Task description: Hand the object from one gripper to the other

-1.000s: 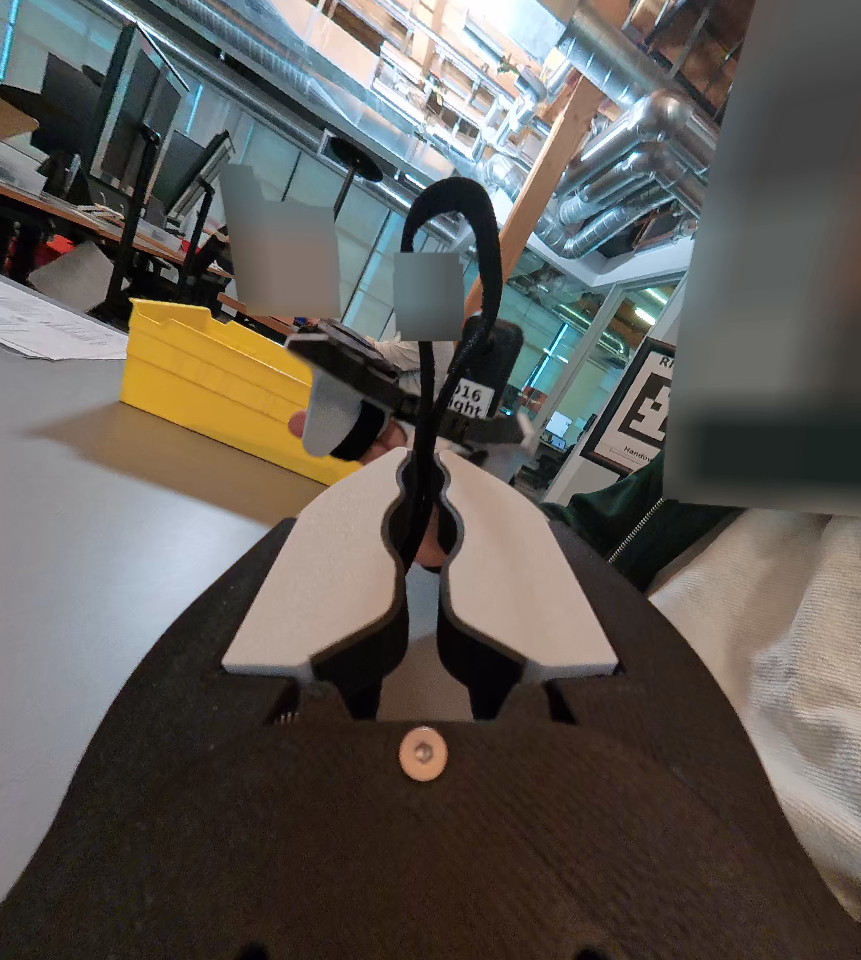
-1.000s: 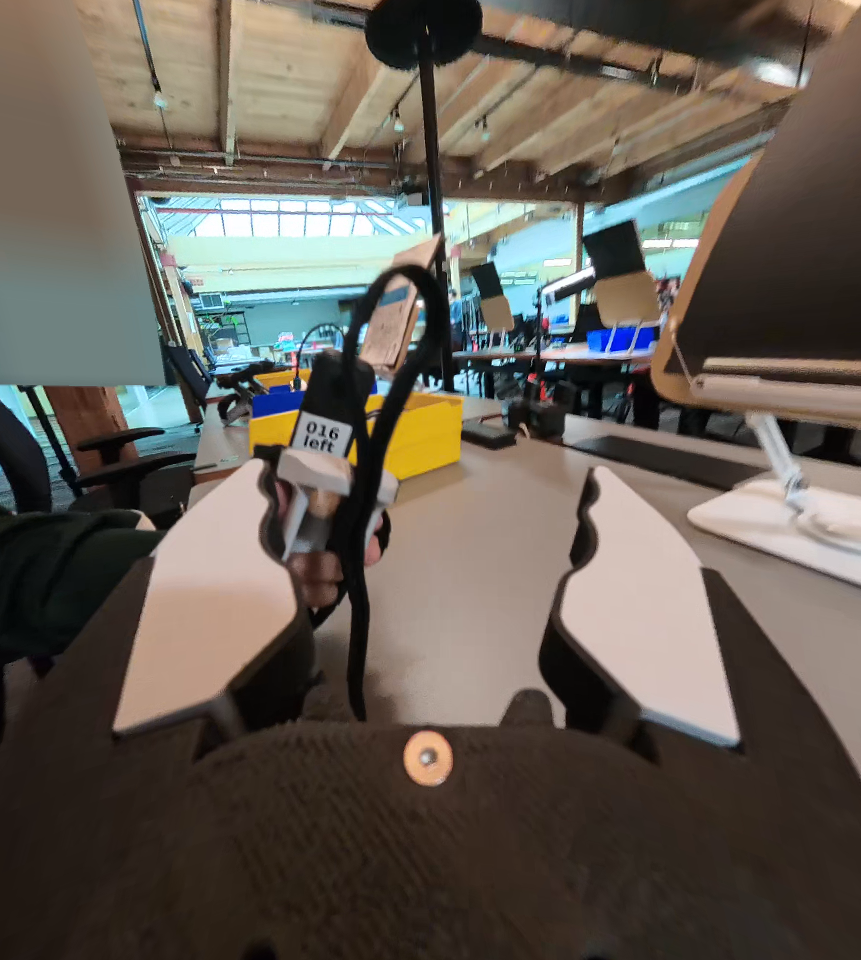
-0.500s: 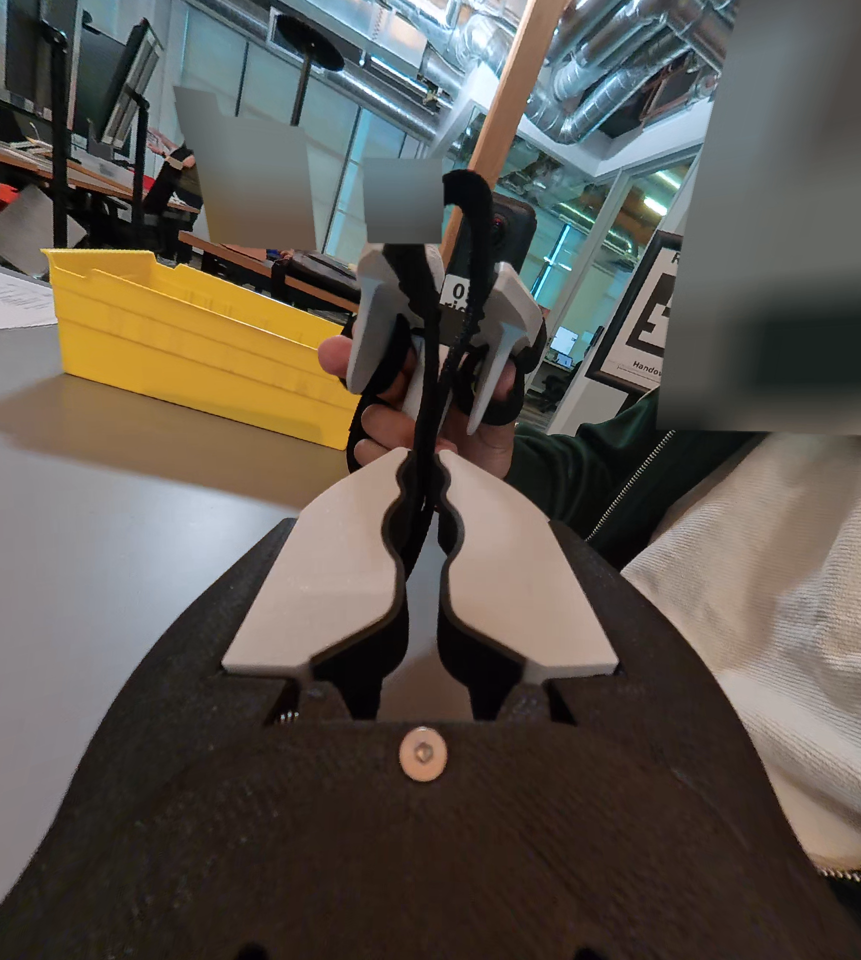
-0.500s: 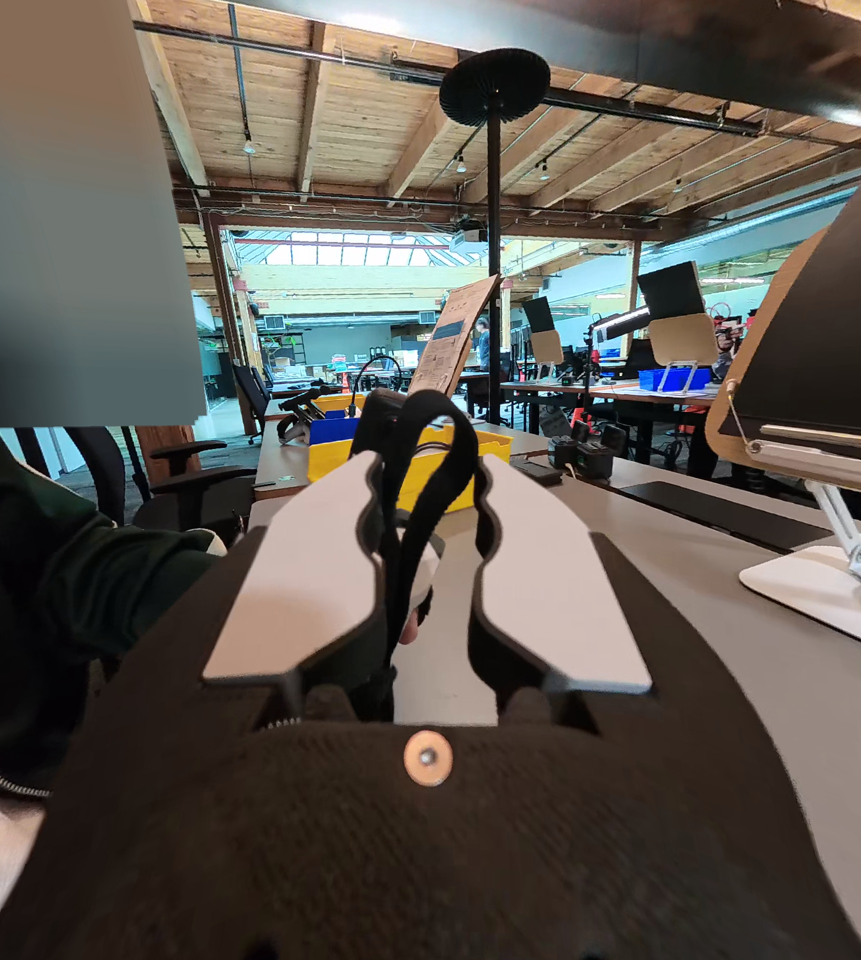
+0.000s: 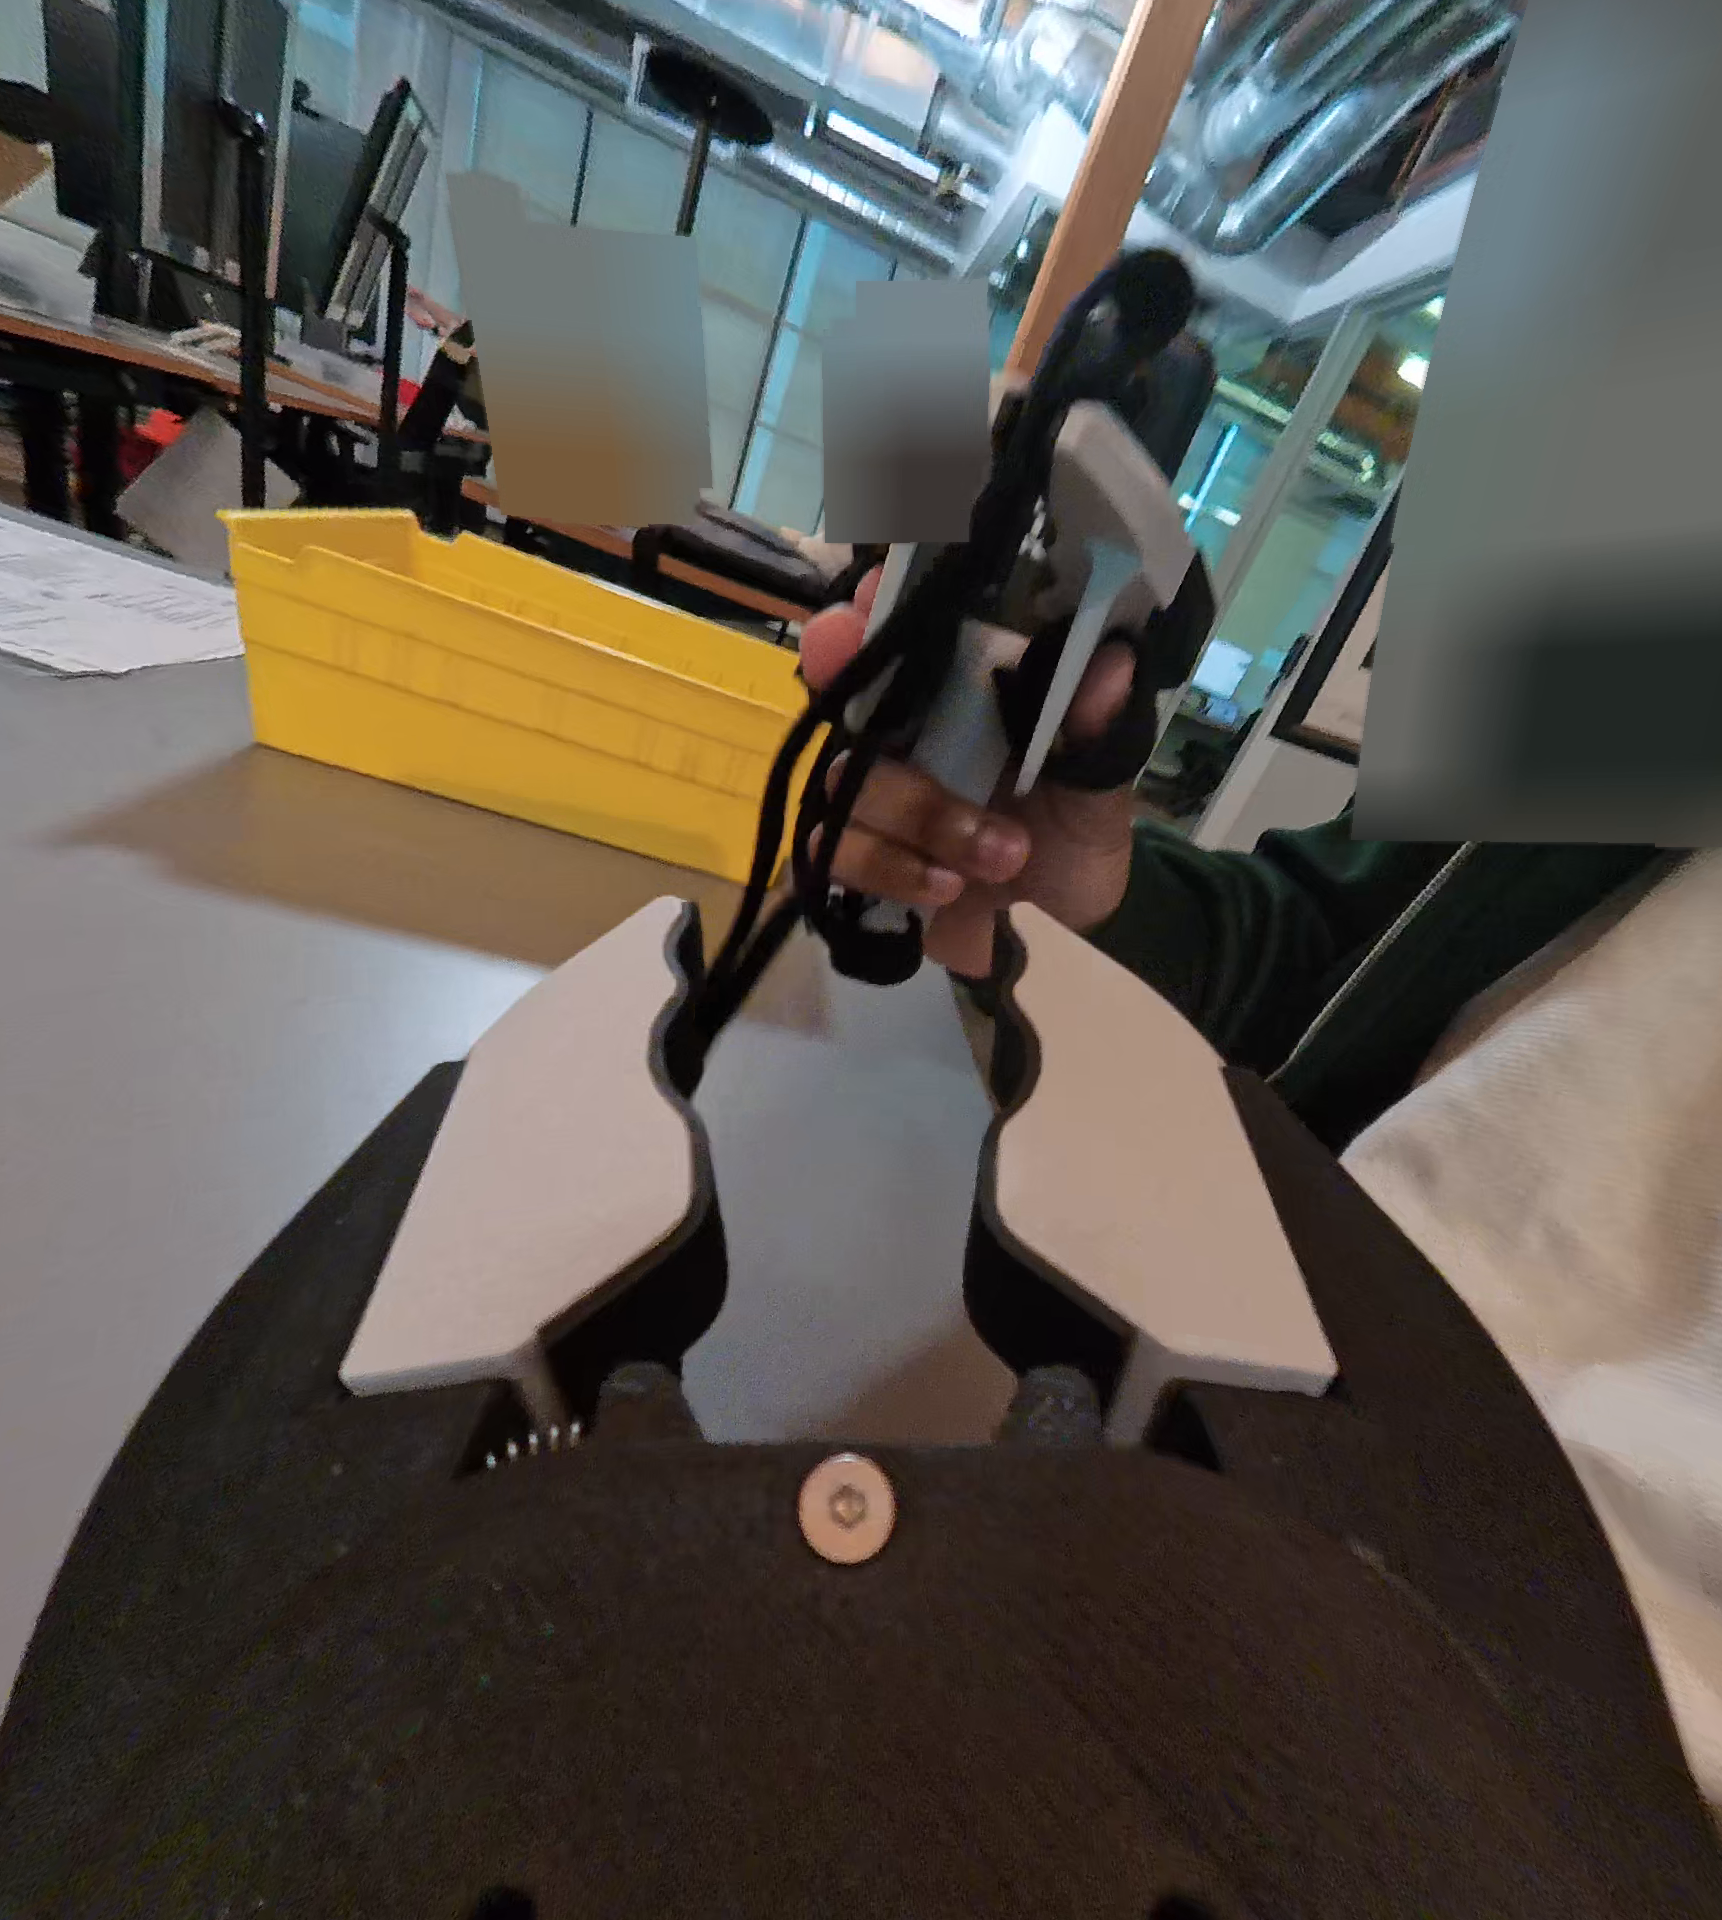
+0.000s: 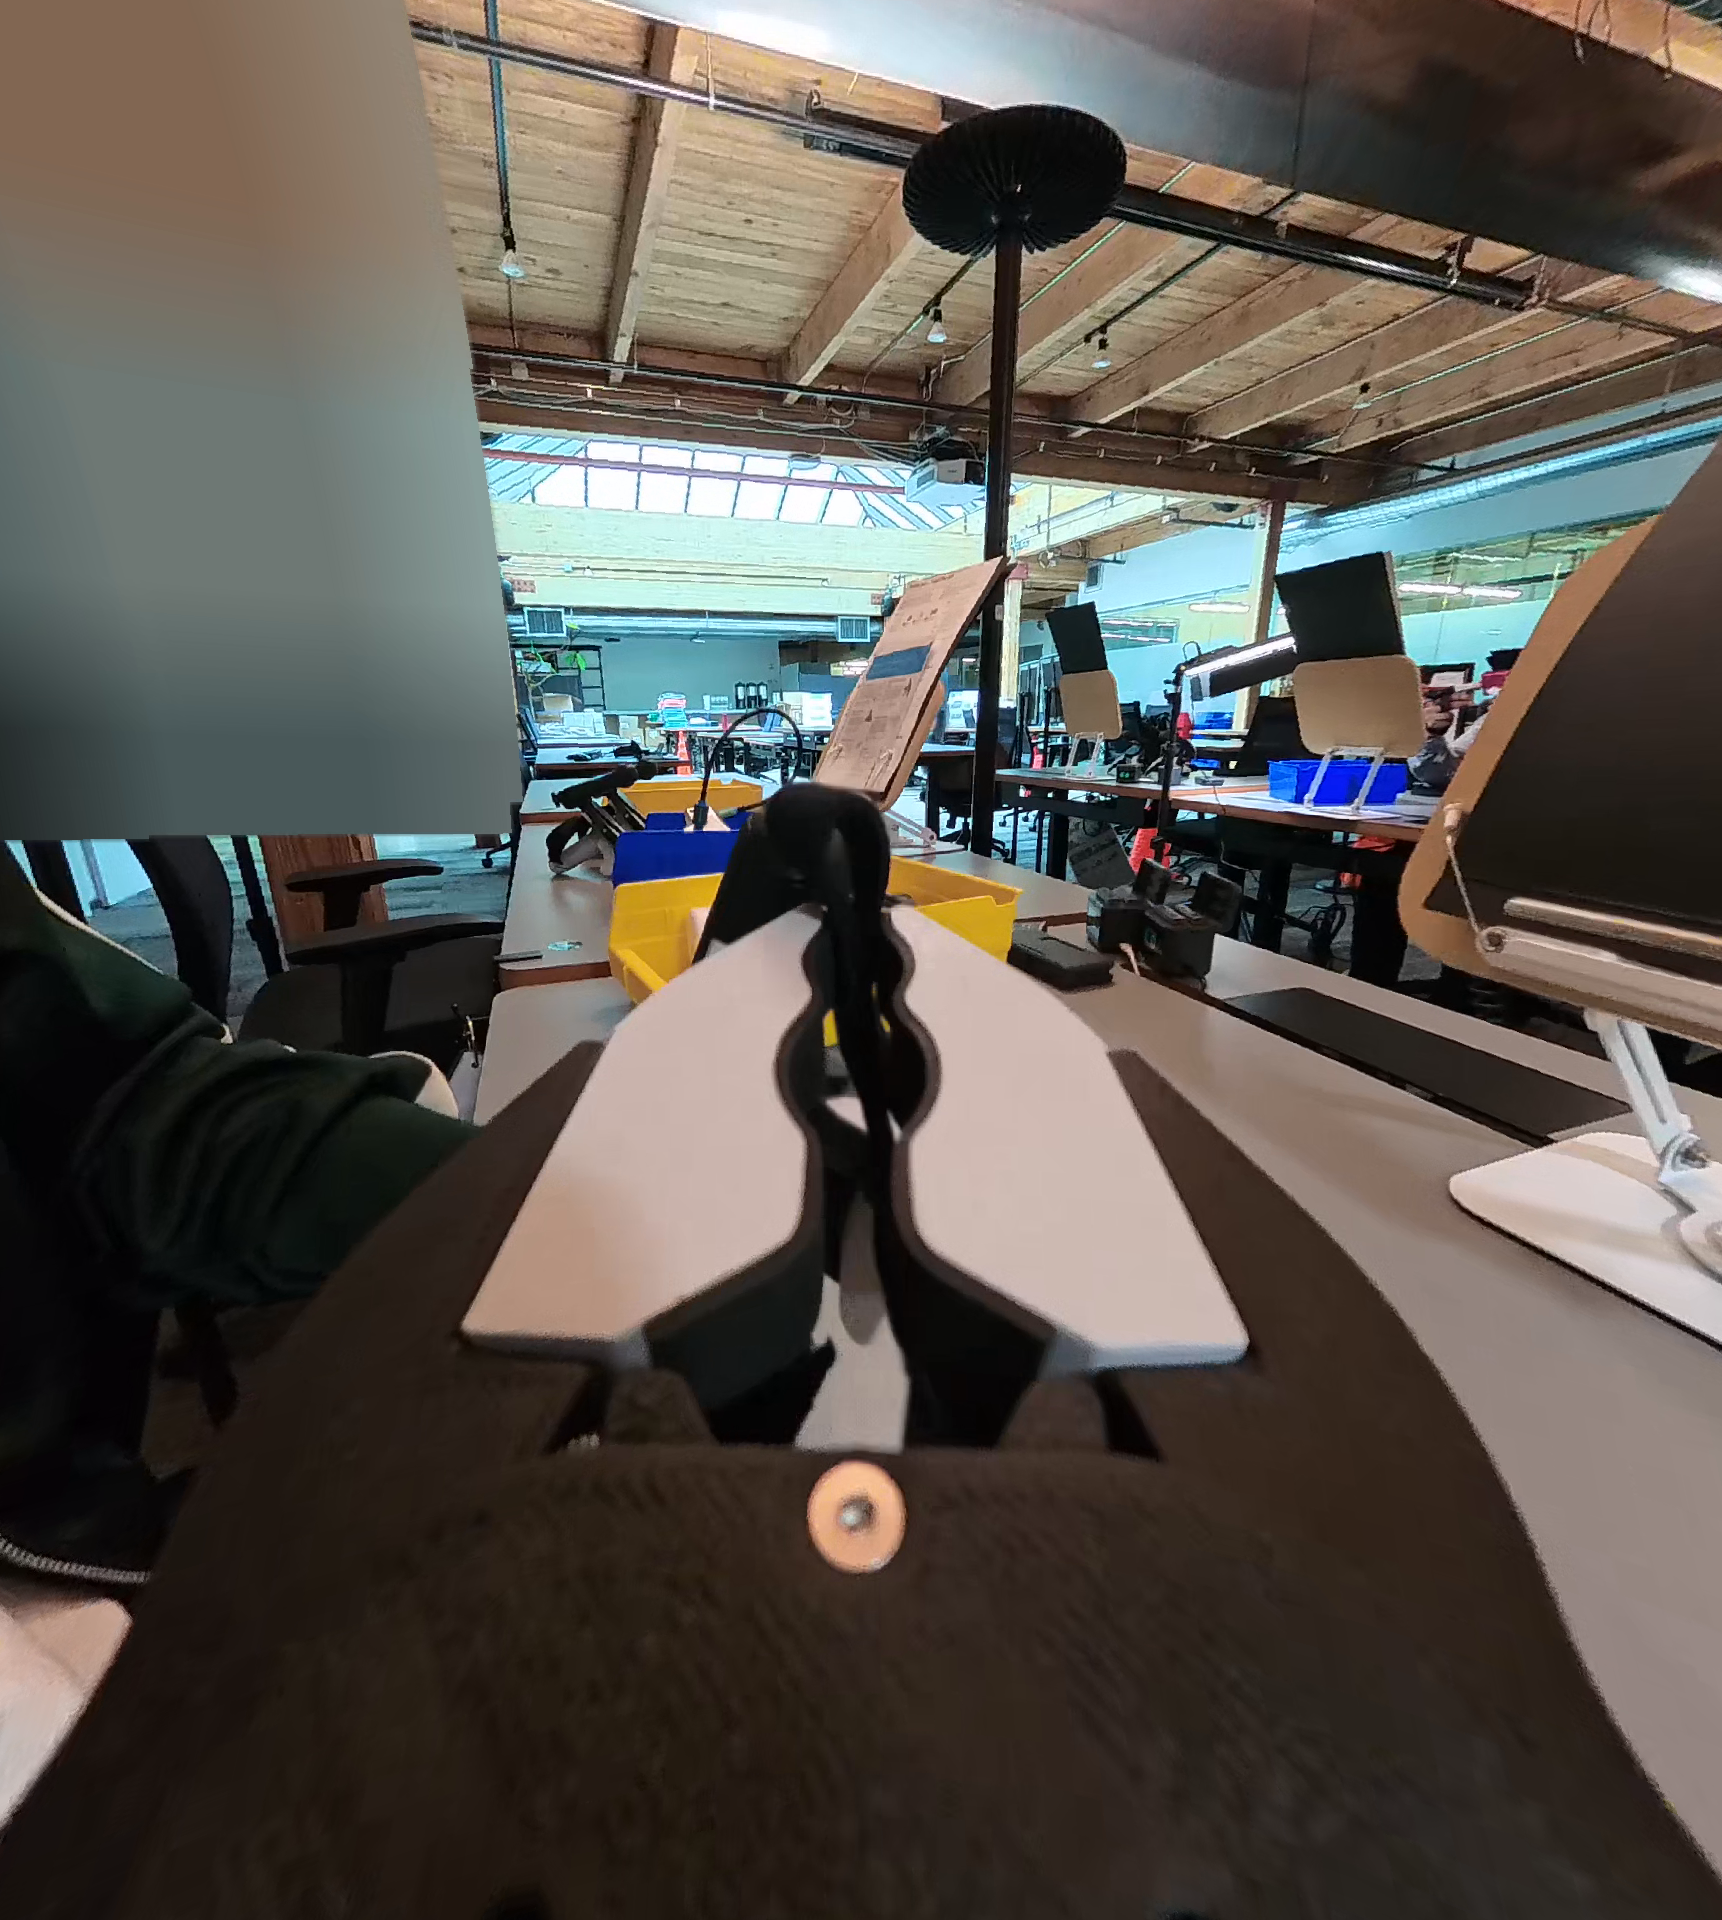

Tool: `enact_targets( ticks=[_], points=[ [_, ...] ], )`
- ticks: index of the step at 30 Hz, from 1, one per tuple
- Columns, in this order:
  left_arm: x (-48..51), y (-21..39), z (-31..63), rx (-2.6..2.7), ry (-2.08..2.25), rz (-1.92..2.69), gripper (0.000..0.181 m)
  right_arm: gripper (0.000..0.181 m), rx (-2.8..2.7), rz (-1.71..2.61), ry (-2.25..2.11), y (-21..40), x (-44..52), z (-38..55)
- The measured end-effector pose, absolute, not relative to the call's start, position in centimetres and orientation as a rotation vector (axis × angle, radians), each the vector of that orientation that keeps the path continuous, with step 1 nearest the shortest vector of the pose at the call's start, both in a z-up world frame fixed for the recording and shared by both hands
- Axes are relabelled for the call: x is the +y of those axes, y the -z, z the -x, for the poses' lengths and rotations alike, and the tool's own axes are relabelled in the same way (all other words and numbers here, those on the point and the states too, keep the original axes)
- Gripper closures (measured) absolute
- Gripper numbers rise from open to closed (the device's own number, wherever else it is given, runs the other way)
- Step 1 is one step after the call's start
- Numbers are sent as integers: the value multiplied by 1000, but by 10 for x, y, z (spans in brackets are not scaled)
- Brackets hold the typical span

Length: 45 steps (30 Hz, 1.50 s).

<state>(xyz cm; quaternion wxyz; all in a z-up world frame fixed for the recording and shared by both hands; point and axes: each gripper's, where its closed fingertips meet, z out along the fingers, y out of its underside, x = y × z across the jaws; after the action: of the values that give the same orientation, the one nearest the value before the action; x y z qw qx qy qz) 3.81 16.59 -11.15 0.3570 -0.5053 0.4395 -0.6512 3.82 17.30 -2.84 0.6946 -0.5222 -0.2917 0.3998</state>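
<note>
Your right gripper (image 6: 852, 997) clamps the black cord (image 6: 862, 1039) above the table (image 6: 1459, 1403); your left gripper (image 5: 846, 966) stands spread wide, one strand grazing its finger. The handover looks nearly complete.

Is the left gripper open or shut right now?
Open. The left gripper has its jaws spread wide with grey table between them; the black cord only brushes one side.

**Worktop contents**

Grey worktop (image 5: 161, 987): a yellow bin (image 5: 483, 665) is set on it, printed sheets (image 5: 57, 603) at the far left. In the right wrist view, a white stand base (image 6: 1646, 1247) and a black flat pad (image 6: 1408, 1049) are seen on it.
</note>
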Motion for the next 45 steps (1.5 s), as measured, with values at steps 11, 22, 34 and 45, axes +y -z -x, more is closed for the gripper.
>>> enact_targets(
  ticks=[11,22,34,45],
  points=[
    [157,135,-47,1305,1528,1355,138,175,-596,1152,-981,14,169,-42],
    [150,138,-45,1382,1519,1353,177,169,-560,1154,-1036,13,172,-44],
    [175,85,-22,1082,1605,1241,177,87,-510,1320,-1073,62,200,-35],
    [181,67,-12,977,1652,1198,177,153,-824,1531,-1069,123,179,13]
  ],
)
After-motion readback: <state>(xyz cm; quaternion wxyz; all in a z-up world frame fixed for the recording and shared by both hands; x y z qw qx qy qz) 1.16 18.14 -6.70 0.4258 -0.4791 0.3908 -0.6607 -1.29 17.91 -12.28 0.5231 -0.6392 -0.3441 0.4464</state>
